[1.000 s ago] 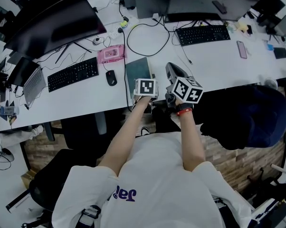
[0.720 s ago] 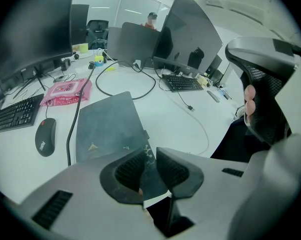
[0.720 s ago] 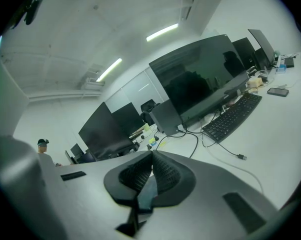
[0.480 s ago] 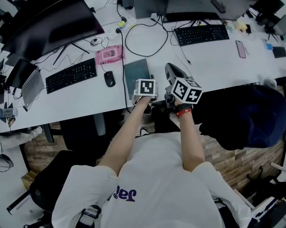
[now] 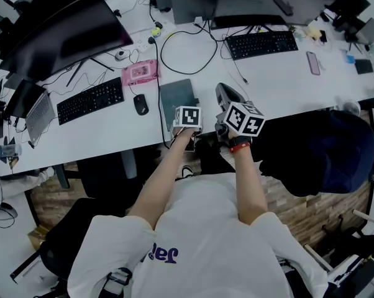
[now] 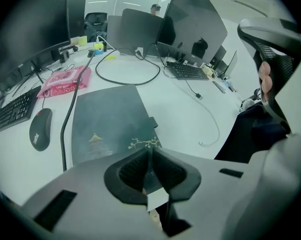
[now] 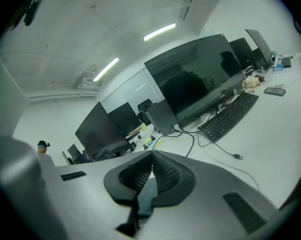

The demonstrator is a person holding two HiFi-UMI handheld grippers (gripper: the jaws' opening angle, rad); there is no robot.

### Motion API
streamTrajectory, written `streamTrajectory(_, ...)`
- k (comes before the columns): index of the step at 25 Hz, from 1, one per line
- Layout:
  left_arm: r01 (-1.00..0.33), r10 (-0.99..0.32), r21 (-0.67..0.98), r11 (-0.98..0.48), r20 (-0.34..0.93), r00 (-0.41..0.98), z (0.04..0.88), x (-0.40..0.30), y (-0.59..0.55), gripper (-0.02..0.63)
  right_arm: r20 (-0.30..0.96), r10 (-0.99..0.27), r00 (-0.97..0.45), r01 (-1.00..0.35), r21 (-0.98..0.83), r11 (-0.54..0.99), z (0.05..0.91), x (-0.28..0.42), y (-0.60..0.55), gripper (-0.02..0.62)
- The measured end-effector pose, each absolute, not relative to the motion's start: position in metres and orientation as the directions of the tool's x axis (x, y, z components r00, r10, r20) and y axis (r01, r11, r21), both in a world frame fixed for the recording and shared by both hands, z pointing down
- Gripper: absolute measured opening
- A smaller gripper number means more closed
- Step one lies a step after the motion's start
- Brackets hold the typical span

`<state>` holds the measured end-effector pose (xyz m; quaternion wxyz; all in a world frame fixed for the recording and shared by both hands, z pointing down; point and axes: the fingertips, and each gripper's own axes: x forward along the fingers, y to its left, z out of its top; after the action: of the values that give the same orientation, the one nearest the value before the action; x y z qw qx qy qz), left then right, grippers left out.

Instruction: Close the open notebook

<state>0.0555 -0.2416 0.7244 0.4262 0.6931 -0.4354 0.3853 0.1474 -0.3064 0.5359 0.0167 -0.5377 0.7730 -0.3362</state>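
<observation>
Left gripper view shows our left gripper (image 6: 150, 153) with jaws that have just been closing, tips now meeting on nothing. Just beyond them the notebook (image 6: 110, 121) lies closed and flat on the white desk (image 6: 185, 109), its dark grey cover printed with a gold tree and blossom sprig. Our right gripper (image 7: 151, 158) is pressed together, empty.

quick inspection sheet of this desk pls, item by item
Surface: white desk, bare between things.
Job's things: dark grey rectangular notebook lies flat, cover closed.
Clutter: black mouse, pink packet, black keyboard, dark phone.
Grippers: left gripper over the notebook's near end, jaws have just been closing, now together, nothing between; right gripper shut, empty.
Cables: black cable runs beside the notebook; looped black cable; thin white cable.
Surroundings: dark monitors behind.
</observation>
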Motion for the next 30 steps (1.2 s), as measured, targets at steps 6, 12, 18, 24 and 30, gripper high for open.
streamTrajectory(6,-0.931,-0.260,0.253,-0.262,0.911,0.321,0.730,0.056,-0.243,0.040,0.344,-0.833,-0.433,-0.820,-0.535,0.205,0.539,0.141,-0.308,0.015)
streamTrajectory(12,-0.920,-0.291,0.171,-0.351,0.914,0.281,0.731,0.057,-0.241,0.038,0.346,-0.827,-0.443,-0.822,-0.525,0.221,0.537,0.134,-0.304,0.015)
streamTrajectory(18,-0.918,-0.390,0.230,-0.323,0.852,0.351,0.707,0.039,-0.237,0.038,0.329,-0.823,-0.463,-0.825,-0.498,0.265,0.521,0.121,-0.292,0.015)
streamTrajectory(24,-0.896,-0.623,0.331,-0.294,0.645,0.443,0.608,0.002,-0.252,0.034,0.309,-0.818,-0.486,-0.839,-0.429,0.336,0.501,0.099,-0.272,0.015)
streamTrajectory(30,-0.926,-0.816,0.230,-0.300,0.441,0.374,0.511,-0.058,-0.235,0.028,0.259,-0.837,-0.482,-0.853,-0.357,0.381,0.469,0.080,-0.244,0.014)
